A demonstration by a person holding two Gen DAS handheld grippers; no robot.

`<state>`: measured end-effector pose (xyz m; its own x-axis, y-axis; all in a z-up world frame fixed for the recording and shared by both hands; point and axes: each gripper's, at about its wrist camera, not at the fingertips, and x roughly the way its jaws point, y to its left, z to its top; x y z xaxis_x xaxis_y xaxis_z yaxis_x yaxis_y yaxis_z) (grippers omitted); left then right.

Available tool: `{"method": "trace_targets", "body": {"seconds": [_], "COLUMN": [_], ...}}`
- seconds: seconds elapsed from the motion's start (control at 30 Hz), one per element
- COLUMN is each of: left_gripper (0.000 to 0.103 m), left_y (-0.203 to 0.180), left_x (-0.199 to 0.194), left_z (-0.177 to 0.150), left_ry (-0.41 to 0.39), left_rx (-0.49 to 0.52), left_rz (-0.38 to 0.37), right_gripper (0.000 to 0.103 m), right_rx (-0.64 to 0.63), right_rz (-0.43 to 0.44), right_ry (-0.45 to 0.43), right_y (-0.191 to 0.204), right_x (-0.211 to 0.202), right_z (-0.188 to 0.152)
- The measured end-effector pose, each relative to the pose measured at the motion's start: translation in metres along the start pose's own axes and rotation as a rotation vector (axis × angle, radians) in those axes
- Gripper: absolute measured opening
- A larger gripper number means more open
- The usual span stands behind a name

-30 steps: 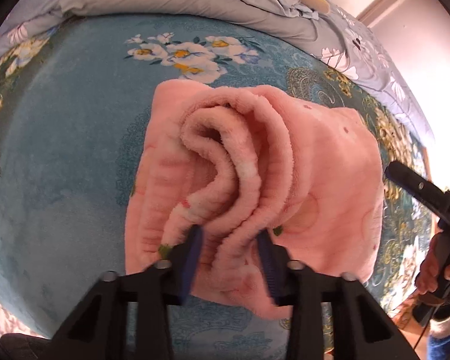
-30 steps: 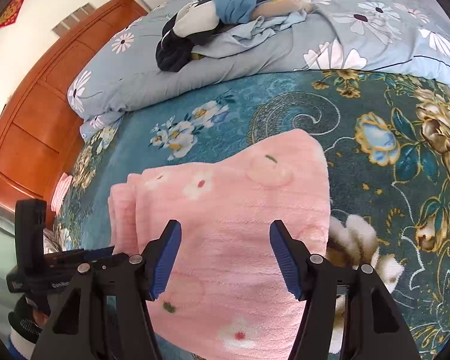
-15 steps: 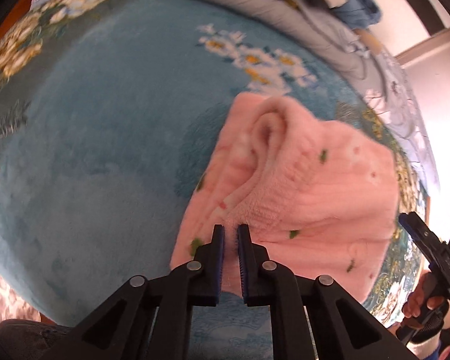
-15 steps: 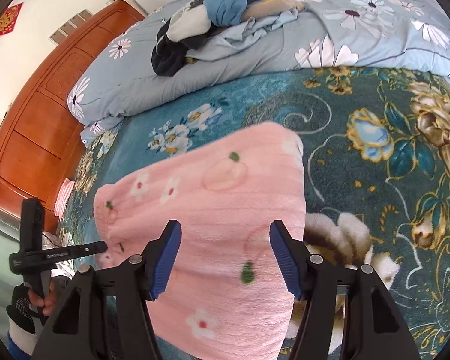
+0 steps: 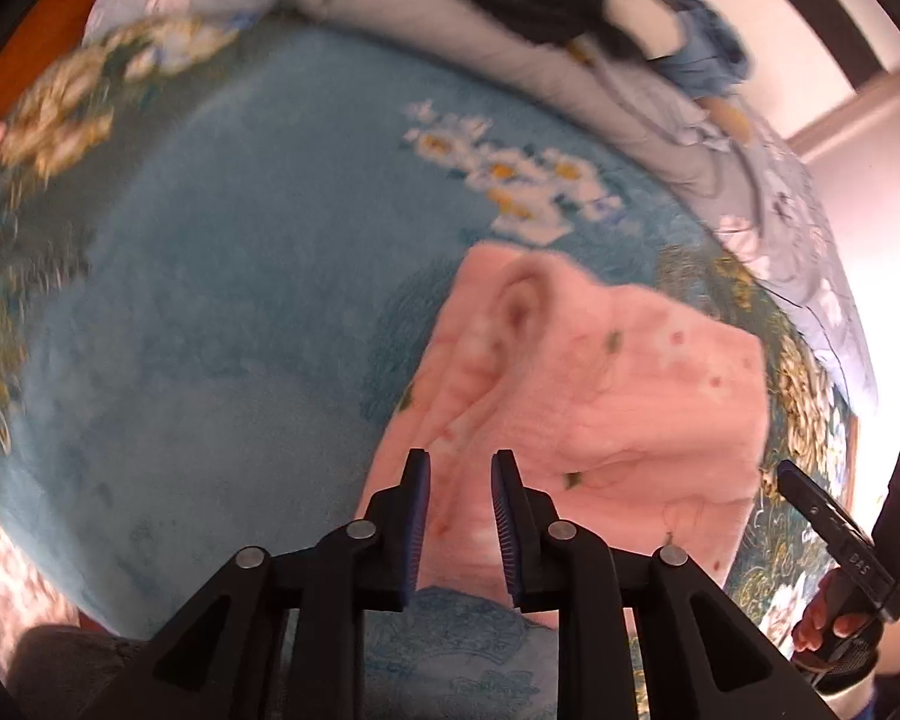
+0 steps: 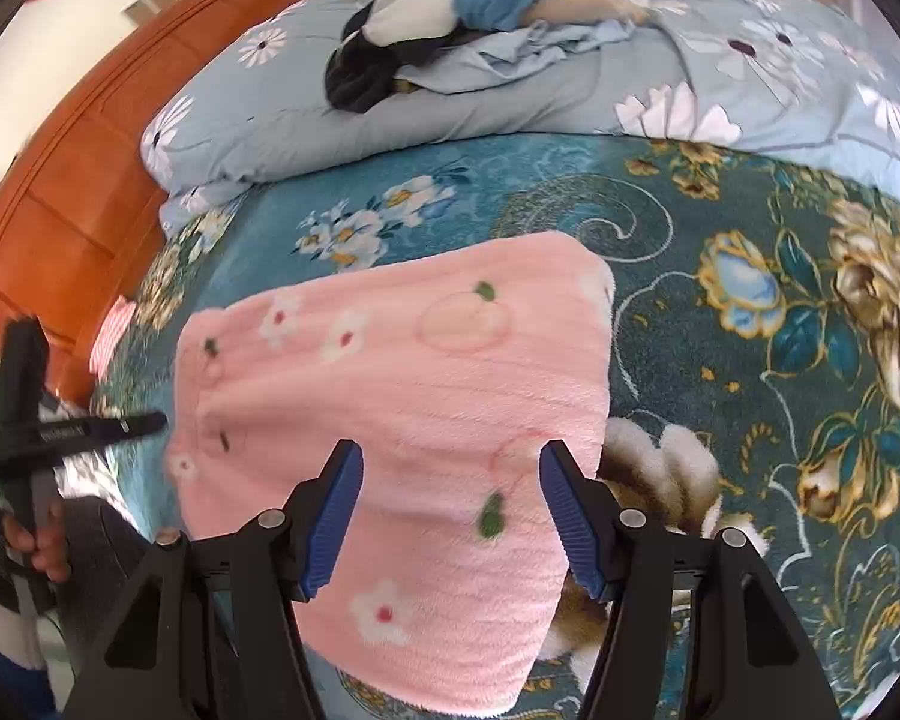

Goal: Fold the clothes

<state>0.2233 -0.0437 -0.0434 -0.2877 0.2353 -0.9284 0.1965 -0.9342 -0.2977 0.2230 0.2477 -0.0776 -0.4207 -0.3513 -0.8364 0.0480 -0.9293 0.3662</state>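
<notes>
Left wrist view: left gripper (image 5: 461, 471) hovers over the near edge of the folded pink garment (image 5: 618, 414) on the teal floral blanket (image 5: 228, 330); jaws opening, pads clear of fabric. Right wrist view: right gripper (image 6: 450, 468) stands apart above the garment, gripping nothing.

Left wrist view motion-blurred: teal floral blanket (image 5: 222, 324) and far clothes pile (image 5: 606, 18) smeared. Pink garment's (image 6: 402, 420) near edge hidden behind right gripper (image 6: 450, 516) frame. Holding hand (image 6: 36, 546) cut off at left edge.
</notes>
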Motion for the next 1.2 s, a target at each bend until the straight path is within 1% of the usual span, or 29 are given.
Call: {"method": "trace_targets", "body": {"seconds": [0.1,0.17,0.2,0.3,0.37,0.43,0.5,0.57,0.63,0.67,0.7,0.73,0.77,0.8,0.83,0.87,0.9,0.97,1.03,1.1,1.13,1.2], "left_gripper": [0.033,0.038,0.039,0.039,0.039,0.038,0.038,0.038,0.039,0.041,0.048,0.056,0.061,0.070,0.077,0.080,0.083,0.083,0.083,0.084,0.087,0.090], "left_y": [-0.032,-0.052,-0.061,-0.053,-0.038,-0.027,-0.025,-0.025,-0.026,-0.024,-0.022,-0.019,-0.014,-0.008,-0.002,0.005,0.010,0.017,0.016,0.013,0.013,0.017], "left_x": [-0.008,0.003,0.016,0.052,0.066,0.071,0.071,0.065,0.053,0.048,0.042,0.037,0.033,0.031,0.030,0.029,0.037,0.056,0.074,0.091,0.097,0.101], "left_z": [0.002,0.006,0.008,0.013,0.011,0.011,0.011,0.011,0.014,0.016,0.018,0.020,0.022,0.024,0.026,0.028,0.030,0.033,0.031,0.029,0.030,0.033], "left_ry": [-0.034,-0.022,0.001,0.086,0.113,0.118,0.120,0.120,0.107,0.098,0.085,0.069,0.053,0.049,0.045,0.042,0.068,0.127,0.183,0.215,0.226,0.222], "left_rx": [0.125,0.202,0.221,0.185,0.119,0.074,0.063,0.073,0.094,0.104,0.113,0.120,0.124,0.116,0.108,0.101,0.093,0.084,0.122,0.178,0.188,0.174], "left_rz": [-0.077,-0.096,-0.081,-0.047,-0.058,-0.094,-0.116,-0.151,-0.189,-0.199,-0.202,-0.199,-0.197,-0.187,-0.177,-0.167,-0.163,-0.143,-0.093,-0.051,-0.054,-0.070], "right_gripper": [0.063,0.063,0.063,0.063,0.063,0.063,0.063,0.063,0.063,0.063,0.063,0.063,0.063,0.063,0.064,0.066,0.069,0.071,0.073,0.073,0.073,0.074], "right_rx": [-0.056,-0.069,-0.064,-0.049,-0.040,-0.031,-0.021,-0.017,-0.019,-0.013,-0.006,0.011,0.028,0.045,0.063,0.088,0.112,0.169,0.226,0.260,0.262,0.266], "right_rz": [0.004,-0.003,0.005,0.012,0.011,0.012,0.014,0.017,0.044,0.061,0.077,0.094,0.104,0.112,0.112,0.106,0.101,0.129,0.176,0.202,0.209,0.224], "right_ry": [0.023,0.047,0.057,0.071,0.082,0.091,0.098,0.100,0.086,0.077,0.069,0.057,0.046,0.035,0.031,0.036,0.040,0.052,0.080,0.102,0.107,0.117], "right_y": [0.012,0.018,0.020,0.019,0.016,0.014,0.013,0.014,0.014,0.012,0.009,0.004,-0.001,-0.008,-0.014,-0.022,-0.030,-0.042,-0.055,-0.061,-0.062,-0.062], "right_x": [0.007,0.017,0.022,0.031,0.037,0.042,0.047,0.047,0.040,0.036,0.032,0.027,0.023,0.020,0.019,0.021,0.022,0.026,0.036,0.046,0.051,0.059], "right_z": [-0.005,-0.009,-0.011,-0.014,-0.015,-0.016,-0.016,-0.015,-0.014,-0.014,-0.013,-0.013,-0.013,-0.014,-0.015,-0.017,-0.019,-0.023,-0.028,-0.032,-0.033,-0.034]}}
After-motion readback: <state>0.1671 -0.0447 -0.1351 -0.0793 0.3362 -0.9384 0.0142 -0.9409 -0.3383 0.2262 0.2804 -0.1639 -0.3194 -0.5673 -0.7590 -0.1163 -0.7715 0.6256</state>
